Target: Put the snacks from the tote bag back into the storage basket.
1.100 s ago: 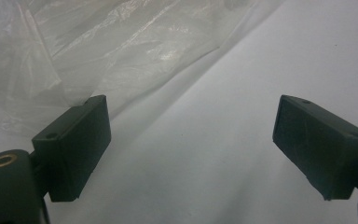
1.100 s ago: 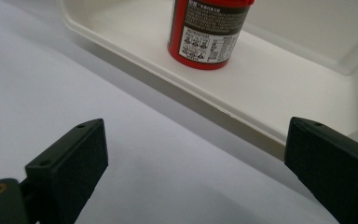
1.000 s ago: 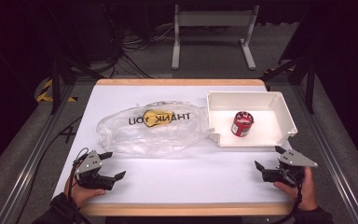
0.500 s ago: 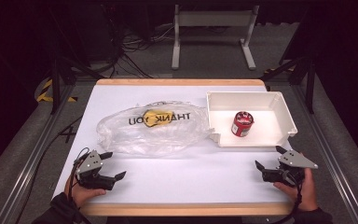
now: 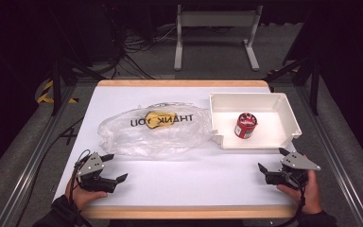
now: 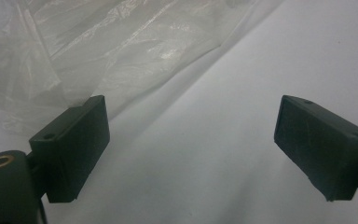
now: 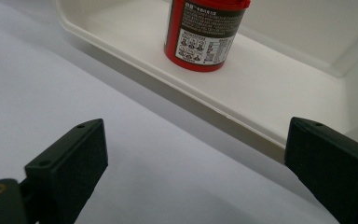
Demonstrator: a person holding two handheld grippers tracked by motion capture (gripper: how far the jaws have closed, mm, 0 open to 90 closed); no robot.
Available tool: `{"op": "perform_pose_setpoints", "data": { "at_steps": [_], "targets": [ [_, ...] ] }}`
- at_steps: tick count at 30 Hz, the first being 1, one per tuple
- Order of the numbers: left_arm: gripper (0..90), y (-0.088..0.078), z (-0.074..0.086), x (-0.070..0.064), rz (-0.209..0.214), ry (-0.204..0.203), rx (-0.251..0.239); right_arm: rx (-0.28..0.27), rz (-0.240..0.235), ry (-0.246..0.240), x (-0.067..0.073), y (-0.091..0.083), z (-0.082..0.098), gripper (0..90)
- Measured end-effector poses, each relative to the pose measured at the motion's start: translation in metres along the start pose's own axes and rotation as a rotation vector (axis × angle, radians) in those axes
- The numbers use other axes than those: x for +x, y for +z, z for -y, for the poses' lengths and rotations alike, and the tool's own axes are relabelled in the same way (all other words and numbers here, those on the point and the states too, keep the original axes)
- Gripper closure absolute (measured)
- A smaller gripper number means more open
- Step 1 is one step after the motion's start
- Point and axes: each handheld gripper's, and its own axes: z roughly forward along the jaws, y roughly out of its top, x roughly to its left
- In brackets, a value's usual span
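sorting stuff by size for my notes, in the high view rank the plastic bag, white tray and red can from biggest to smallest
1. plastic bag, the widest spread on the table
2. white tray, a bit smaller than the bag
3. red can, by far the smallest, standing inside the tray

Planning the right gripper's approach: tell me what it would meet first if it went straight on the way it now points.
Most likely the near wall of the white plastic tray, before the red canister standing inside it. The right gripper, jaws open, aims across bare white tabletop toward it; its height is unclear.

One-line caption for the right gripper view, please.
Open right gripper faces a red canister standing upright in the white tray.
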Motion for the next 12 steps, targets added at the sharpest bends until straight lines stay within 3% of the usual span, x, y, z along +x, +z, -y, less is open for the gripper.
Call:
{"op": "perform_pose_setpoints", "data": {
  "at_steps": [12],
  "targets": [
    [10.8, 0.0002, -0.0003, 0.0003, -0.002, 0.005, 0.006, 0.01, 0.002, -0.009, 0.001, 0.0008, -0.0004, 6.5]
  ]
}}
